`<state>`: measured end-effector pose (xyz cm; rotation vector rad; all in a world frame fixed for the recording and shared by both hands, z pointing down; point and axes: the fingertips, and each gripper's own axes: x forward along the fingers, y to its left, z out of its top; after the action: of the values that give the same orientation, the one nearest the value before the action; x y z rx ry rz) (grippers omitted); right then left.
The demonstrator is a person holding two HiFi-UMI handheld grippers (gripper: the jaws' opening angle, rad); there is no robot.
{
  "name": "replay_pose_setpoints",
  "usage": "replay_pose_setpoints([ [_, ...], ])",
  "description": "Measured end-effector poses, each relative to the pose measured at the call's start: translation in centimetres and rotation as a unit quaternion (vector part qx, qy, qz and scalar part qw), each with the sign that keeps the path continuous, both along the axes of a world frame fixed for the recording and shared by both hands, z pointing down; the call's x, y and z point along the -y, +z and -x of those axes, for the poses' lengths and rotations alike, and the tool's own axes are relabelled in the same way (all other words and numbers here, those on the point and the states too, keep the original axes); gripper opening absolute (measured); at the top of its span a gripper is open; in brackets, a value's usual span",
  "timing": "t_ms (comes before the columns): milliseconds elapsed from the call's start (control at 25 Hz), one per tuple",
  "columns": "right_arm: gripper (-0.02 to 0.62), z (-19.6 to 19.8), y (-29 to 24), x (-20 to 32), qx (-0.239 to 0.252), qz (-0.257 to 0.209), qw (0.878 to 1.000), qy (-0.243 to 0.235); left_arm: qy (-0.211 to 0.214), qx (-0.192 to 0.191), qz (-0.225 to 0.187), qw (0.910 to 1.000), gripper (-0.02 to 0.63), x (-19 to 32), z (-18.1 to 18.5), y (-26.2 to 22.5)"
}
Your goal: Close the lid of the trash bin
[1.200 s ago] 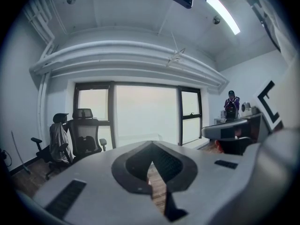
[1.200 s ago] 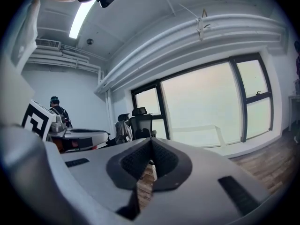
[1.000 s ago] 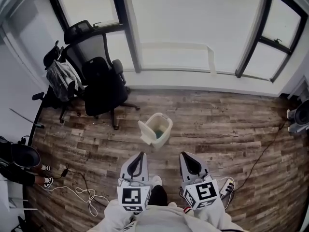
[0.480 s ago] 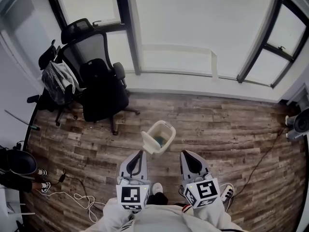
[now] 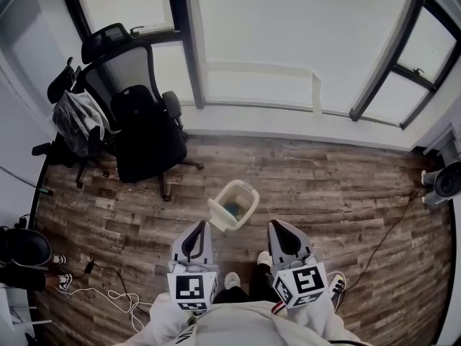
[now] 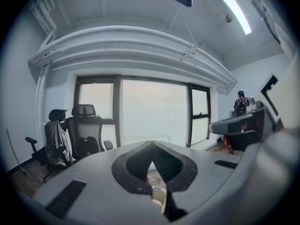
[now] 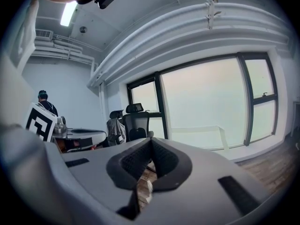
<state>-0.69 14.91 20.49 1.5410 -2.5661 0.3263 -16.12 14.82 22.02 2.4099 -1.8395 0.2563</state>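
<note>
The cream trash bin (image 5: 237, 198) stands on the wood floor just ahead of me. Its lid (image 5: 219, 215) is open and hangs off the near-left rim, and something bluish lies inside. My left gripper (image 5: 201, 225) is shut and empty, with its tip a little short of the lid. My right gripper (image 5: 274, 225) is also shut and empty, to the right of the bin and apart from it. In the left gripper view (image 6: 151, 145) a piece of the bin (image 6: 159, 198) shows below the jaw tips. In the right gripper view (image 7: 151, 140) a sliver of the bin (image 7: 148, 190) shows too.
A black office chair (image 5: 148, 132) stands left of the bin, and a second chair with a jacket (image 5: 72, 117) behind it. Cables (image 5: 119, 298) lie on the floor at left. A window wall (image 5: 288, 42) runs behind. A round device (image 5: 443, 182) sits far right. A person (image 6: 240, 103) stands by a desk.
The bin has come nearer to my grippers as I stepped toward it. Both grippers stay shut and held out in front; the left one has edged forward.
</note>
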Motion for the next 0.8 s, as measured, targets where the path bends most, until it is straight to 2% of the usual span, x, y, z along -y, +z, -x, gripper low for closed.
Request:
replay_pose_setpoints([
  [320,0.023,0.0,1.1,5.1,0.007,0.009,0.999,-0.042,-0.031,0.009,0.011,0.9994,0.005,3.8,-0.7,0.7],
  [800,0.023,-4.5,2.9,15.3,0.026,0.028,0.994,-0.104,-0.089,0.03,0.035,0.995,0.005,12.2,-5.7,2.1],
])
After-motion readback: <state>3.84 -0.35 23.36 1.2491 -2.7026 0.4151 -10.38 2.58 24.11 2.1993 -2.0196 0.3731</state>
